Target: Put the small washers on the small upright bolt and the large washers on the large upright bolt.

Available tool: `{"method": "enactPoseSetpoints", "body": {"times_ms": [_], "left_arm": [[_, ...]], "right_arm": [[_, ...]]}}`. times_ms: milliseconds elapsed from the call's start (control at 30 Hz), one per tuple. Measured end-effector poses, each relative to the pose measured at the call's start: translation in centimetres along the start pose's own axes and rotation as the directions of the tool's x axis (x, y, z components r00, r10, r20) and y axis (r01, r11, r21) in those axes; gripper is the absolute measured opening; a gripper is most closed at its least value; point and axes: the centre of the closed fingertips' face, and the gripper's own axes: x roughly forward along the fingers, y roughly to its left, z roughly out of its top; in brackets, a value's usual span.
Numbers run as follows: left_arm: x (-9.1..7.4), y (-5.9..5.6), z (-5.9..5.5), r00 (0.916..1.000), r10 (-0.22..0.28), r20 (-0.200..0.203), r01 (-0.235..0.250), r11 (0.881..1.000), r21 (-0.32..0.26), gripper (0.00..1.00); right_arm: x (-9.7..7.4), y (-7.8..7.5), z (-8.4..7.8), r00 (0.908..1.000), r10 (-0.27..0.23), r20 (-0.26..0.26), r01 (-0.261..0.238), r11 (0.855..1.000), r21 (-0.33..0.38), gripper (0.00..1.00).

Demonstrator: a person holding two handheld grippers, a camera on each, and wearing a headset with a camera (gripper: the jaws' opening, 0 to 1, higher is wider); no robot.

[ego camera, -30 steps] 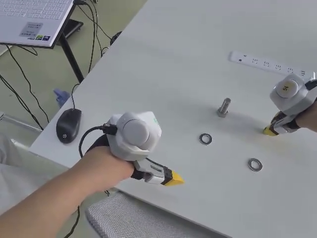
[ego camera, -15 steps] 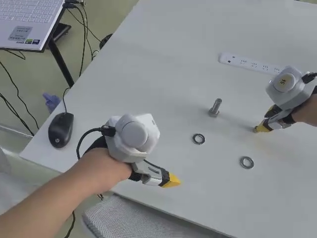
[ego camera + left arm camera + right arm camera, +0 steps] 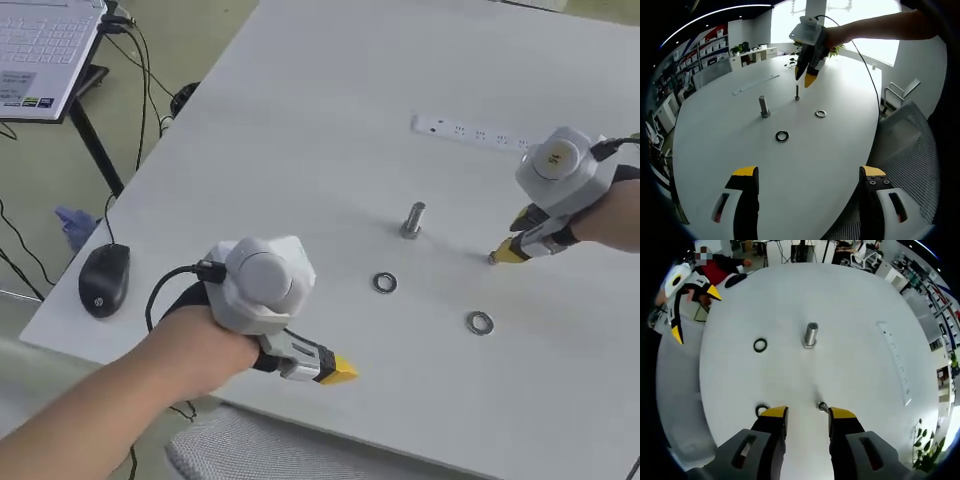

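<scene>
On the white table (image 3: 300,150), a silver washer (image 3: 761,410) is seen lying flat just left of the right gripper (image 3: 497,257), its jaws slightly parted and empty; the left gripper (image 3: 340,370), spread wide, is held farther off.

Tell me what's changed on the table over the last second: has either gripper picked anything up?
Nothing on the table visibly moved; the head camera swung, so the whole picture slid left. The right gripper stays open and empty by the small bolt, and the left gripper stays open near the table edge. Both washers still lie flat near the large bolt, not picked up.
</scene>
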Motion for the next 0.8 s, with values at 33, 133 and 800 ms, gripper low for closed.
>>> {"method": "enactPoseSetpoints", "body": {"times_ms": [33,133,800], "left_arm": [[-0.1,0.1,0.0,1.0,-0.002,0.009,0.002,1.0,-0.001,0.82],[-0.1,0.3,-0.3,0.9999,-0.002,-0.01,0.003,1.0,0.03,0.82],[-0.9,-0.3,0.1,0.9982,-0.059,0.008,0.059,0.996,0.066,0.84]], "right_arm": [[0.0,0.3,-0.1,1.0,0.002,-0.003,-0.002,1.0,0.002,0.34],[0.0,1.2,-0.3,1.0,0.008,0.0,-0.008,1.0,0.018,0.34],[0.0,7.7,-2.4,0.9986,0.047,-0.023,-0.046,0.998,0.033,0.41]]}}
